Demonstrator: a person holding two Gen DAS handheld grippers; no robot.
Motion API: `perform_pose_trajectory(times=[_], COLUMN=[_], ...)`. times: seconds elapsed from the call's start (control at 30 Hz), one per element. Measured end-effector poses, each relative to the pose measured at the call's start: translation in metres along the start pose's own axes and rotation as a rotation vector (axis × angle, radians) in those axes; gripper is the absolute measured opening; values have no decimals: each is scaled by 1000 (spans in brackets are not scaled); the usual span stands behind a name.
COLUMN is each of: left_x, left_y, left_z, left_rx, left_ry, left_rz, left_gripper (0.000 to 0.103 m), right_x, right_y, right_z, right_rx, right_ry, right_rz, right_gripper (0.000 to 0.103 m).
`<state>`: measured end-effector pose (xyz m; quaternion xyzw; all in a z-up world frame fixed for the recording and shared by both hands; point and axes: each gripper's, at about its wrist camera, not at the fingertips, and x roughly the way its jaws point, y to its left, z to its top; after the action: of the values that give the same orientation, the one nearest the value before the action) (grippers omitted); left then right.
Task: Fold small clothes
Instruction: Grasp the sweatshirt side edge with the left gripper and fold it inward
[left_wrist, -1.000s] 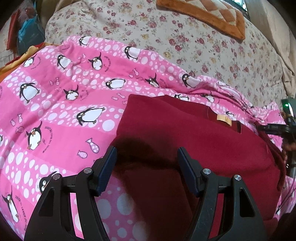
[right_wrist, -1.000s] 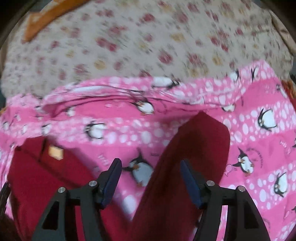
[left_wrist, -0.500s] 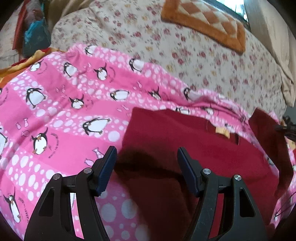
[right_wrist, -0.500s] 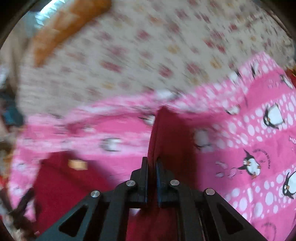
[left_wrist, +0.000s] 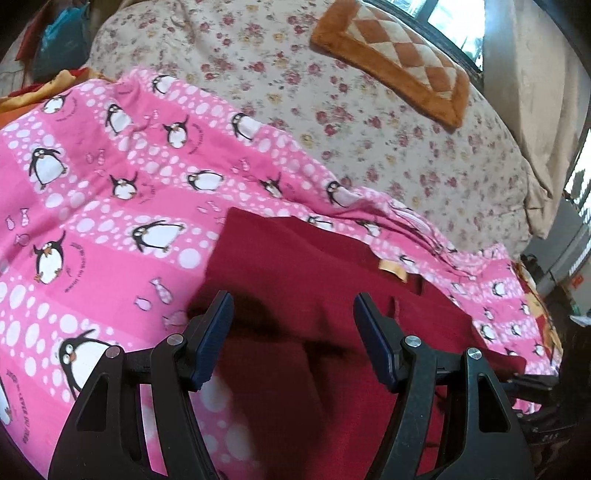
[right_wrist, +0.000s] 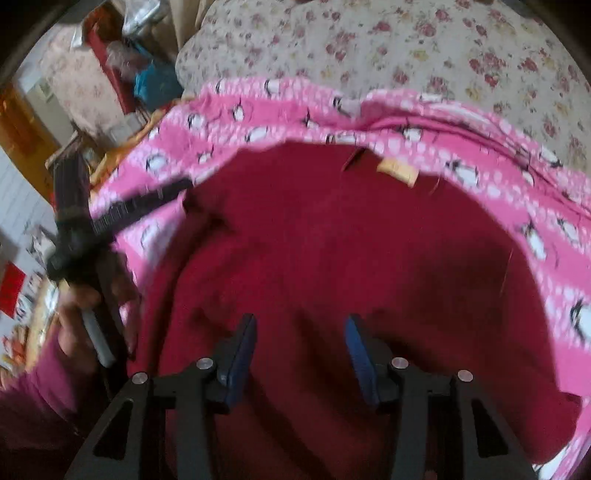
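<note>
Left gripper (left_wrist: 293, 332): tilted down over the near-left edge of the garment, jaws spread, nothing pinched; black frame with blue pads.
Left hand (right_wrist: 92, 295): seen from the right wrist view at 9 o'clock, wrapped round the handle, pink sleeve (right_wrist: 44, 387) at 8 o'clock.
Right gripper (right_wrist: 300, 349): pointed steeply down over the middle of the garment, jaws apart and just been opening, no cloth between the pads.
Dark red fleece garment (left_wrist: 314, 288): lying on the pink penguin-print blanket (left_wrist: 110, 221), tan rectangular label (left_wrist: 393, 271) toward 2 o'clock in the left view, toward 1 o'clock in the right view.
Surroundings: cream floral bedsheet (left_wrist: 332, 92) beyond the blanket at 12 o'clock, orange-and-cream checked cushion (left_wrist: 399, 62) at 1 o'clock.
Change, right: half a second ago clamped on a raised red flap; now flap released, garment flat beneath.
Change, left: spread unchanged.
</note>
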<state>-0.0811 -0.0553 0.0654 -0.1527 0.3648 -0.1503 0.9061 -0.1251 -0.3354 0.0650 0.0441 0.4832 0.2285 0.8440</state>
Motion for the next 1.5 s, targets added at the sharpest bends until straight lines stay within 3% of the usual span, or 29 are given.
perform_pose_trajectory(times=[0.07, 0.1, 0.23, 0.4, 0.57, 0.6, 0.63, 0.73, 0.8, 0.97, 1.07, 1.2, 1.33, 1.5], left_x=[0, 3, 18, 55, 95, 99, 102, 101, 90, 52, 28, -2, -6, 8], left_y=[-13, -23, -64, -109, -132, -135, -140, -148, -152, -154, -142, -115, -64, -18], left_z=[2, 2, -6, -18, -19, -20, -23, -23, -17, 17, 52, 90, 100, 83], left_rx=[21, 40, 160, 287, 310, 310, 326, 368, 371, 349, 275, 217, 146, 87], left_ry=[26, 45, 127, 229, 348, 365, 373, 369, 343, 228, 159, 43, 55, 127], left_rz=[-10, -17, -26, 1, 38, 29, 29, 36, 22, -12, -35, 22, 136, 199], left_gripper=[69, 75, 79, 79, 79, 72, 54, 25, 16, 14, 14, 14, 14, 12], right_x=[-19, -28, -59, -86, -105, -108, -110, -116, -117, -118, -117, -108, -94, -76], right_y=[-1, -4, -28, -55, -79, -85, -90, -108, -115, -118, -112, -106, -100, -95], right_z=[-11, -14, -27, -46, -71, -78, -83, -97, -101, -99, -96, -91, -87, -70], right_rx=[17, 27, 109, 205, 256, 277, 291, 362, 401, 427, 407, 396, 381, 341], right_ry=[-53, -82, -196, -225, -221, -223, -224, -233, -242, -260, -264, -249, -221, -187], right_rz=[10, 14, -26, -45, -98, -103, -103, -98, -88, -77, -79, -72, -68, -86], right_gripper=[48, 49, 73, 73, 73, 73, 73, 73, 73, 73, 73, 73, 73, 73])
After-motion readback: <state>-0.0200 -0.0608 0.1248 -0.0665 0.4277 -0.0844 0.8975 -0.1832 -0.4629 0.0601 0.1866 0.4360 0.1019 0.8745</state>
